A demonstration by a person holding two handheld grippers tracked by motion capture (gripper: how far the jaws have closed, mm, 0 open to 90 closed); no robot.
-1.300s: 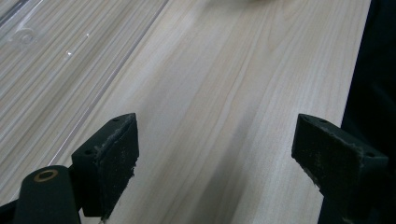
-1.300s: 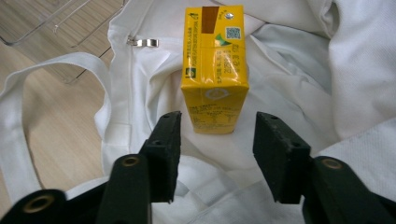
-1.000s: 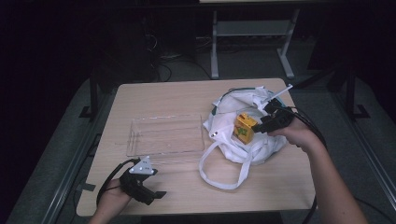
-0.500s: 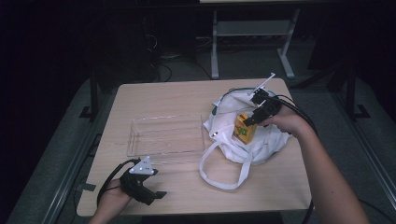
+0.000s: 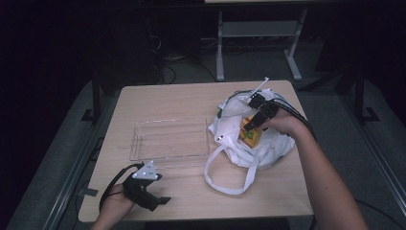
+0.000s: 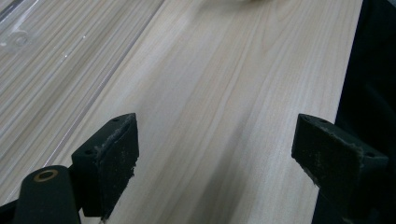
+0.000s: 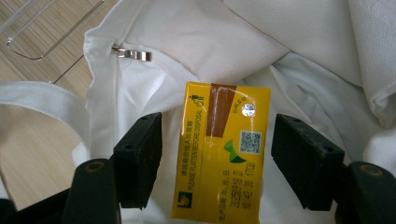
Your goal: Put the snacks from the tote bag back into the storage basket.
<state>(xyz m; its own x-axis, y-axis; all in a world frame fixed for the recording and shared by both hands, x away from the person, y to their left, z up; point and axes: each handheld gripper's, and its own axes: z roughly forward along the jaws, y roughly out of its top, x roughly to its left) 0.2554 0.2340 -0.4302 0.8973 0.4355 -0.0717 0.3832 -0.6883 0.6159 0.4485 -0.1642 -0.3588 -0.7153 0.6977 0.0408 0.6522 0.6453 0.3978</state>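
Note:
A white cloth bag lies at the right of the table with a yellow drink carton in its opening. My right gripper reaches down into the bag. In the right gripper view the carton lies flat between the right gripper's jaws. A gap shows on each side, so the pads do not press on it; these jaws have just been opening. My left gripper rests near the table's front left edge. In its own view the left gripper is open over bare wood.
A clear plastic tray stands left of the bag in the middle of the wooden table. The bag's looped handle lies toward the front edge. A metal zipper pull shows on the bag's hem.
My right gripper has moved left across the bag and now straddles the yellow carton. The left gripper has stayed where it was.

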